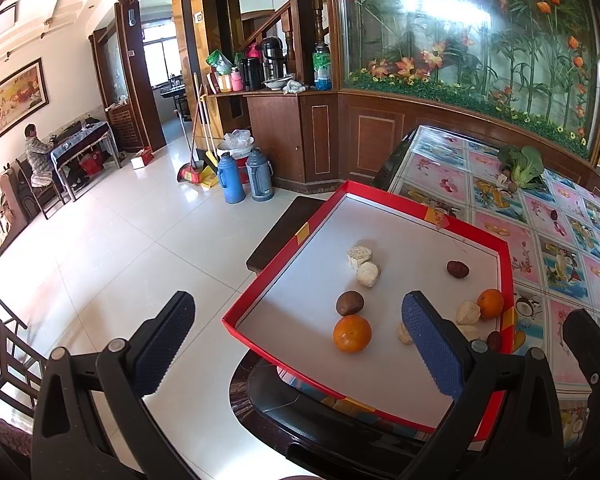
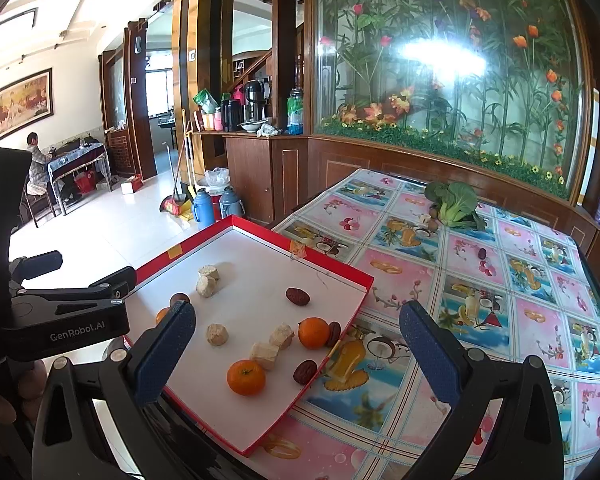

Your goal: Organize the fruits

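Observation:
A red tray (image 1: 284, 256) with a white floor juts over the table's left edge. In the left wrist view it holds two oranges (image 1: 352, 333) (image 1: 490, 304), dark dates (image 1: 458, 269) and pale chunks (image 1: 359, 257). My left gripper (image 1: 298, 344) hovers open over the tray's near corner, holding nothing. In the right wrist view, my right gripper (image 2: 296, 354) is open and empty above the tray's (image 2: 340, 270) near right side, over an orange (image 2: 246, 377) and a date (image 2: 305, 372). A second orange (image 2: 314, 333) lies by the rim, and a third is half hidden behind the left finger (image 2: 164, 352).
The table (image 2: 480, 320) has a flowered cloth under glass. A bok choy (image 2: 454, 202) and a loose date (image 2: 481, 254) lie on it further back. A dark stool (image 1: 276, 232) stands under the tray. Two thermos flasks (image 1: 244, 178) stand on the tiled floor. A person sits far left.

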